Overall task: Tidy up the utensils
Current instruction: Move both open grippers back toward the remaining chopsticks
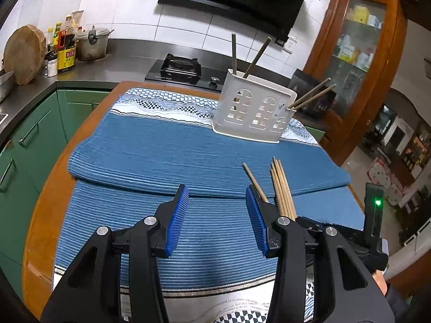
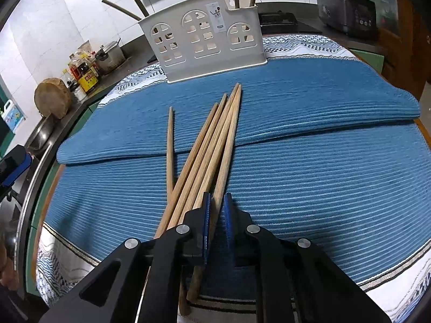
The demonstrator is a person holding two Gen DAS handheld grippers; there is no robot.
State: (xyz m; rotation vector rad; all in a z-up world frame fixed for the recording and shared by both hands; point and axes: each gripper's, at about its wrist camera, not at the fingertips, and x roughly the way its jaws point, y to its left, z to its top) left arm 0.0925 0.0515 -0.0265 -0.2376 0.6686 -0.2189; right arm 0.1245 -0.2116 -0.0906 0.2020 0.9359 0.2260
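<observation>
Several wooden chopsticks (image 2: 212, 140) lie fanned on the blue mat, tips toward a white utensil holder (image 2: 204, 45) at the mat's far edge. One chopstick (image 2: 169, 145) lies apart to the left. My right gripper (image 2: 216, 204) is shut on the rightmost chopstick (image 2: 229, 145) near its thick end. My left gripper (image 1: 216, 212) is open and empty above the mat; the chopsticks (image 1: 281, 185) lie just right of its right finger. The holder (image 1: 253, 110) holds dark chopsticks (image 1: 234, 53) at both ends.
The blue ribbed mat (image 1: 161, 148) is folded over a patterned cloth on a round wooden table (image 1: 40, 215). Behind are a gas stove (image 1: 183, 67), a counter with bottles and a pot (image 1: 93, 43), and a wooden cabinet (image 1: 358, 53) to the right.
</observation>
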